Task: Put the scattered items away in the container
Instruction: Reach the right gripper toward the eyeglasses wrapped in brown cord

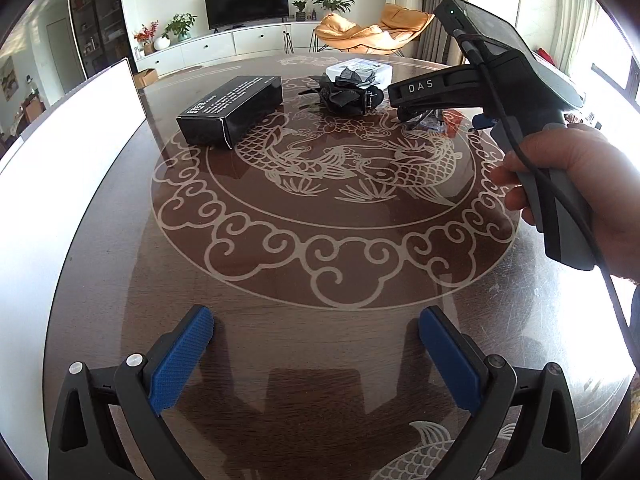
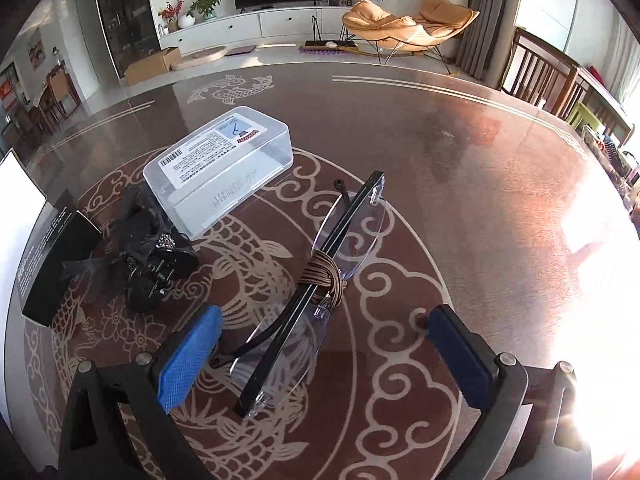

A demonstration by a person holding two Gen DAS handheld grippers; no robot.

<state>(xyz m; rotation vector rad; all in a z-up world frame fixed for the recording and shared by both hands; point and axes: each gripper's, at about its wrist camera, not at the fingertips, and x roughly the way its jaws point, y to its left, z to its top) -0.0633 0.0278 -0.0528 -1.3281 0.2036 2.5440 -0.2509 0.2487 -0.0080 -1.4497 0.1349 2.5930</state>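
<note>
On the left edge of the surface (image 1: 100,280) stands a white panel (image 1: 60,168), possibly the container wall; I cannot confirm this. The left hand-held gripper (image 1: 316,356) hovers low with jaws wide and nothing between them, apparently held in reserve. Farther in lie a black box (image 1: 232,110), a black hair clip (image 2: 152,256) and a clear plastic case (image 2: 220,168), the clip touching the case. To the right, folded glasses (image 2: 320,280), bound with brown cord (image 2: 322,274), lie lengthwise between the spread jaws of the right hand-held gripper (image 2: 326,348), untouched. That alignment suggests a grasp across the folded temples is intended next.
</note>
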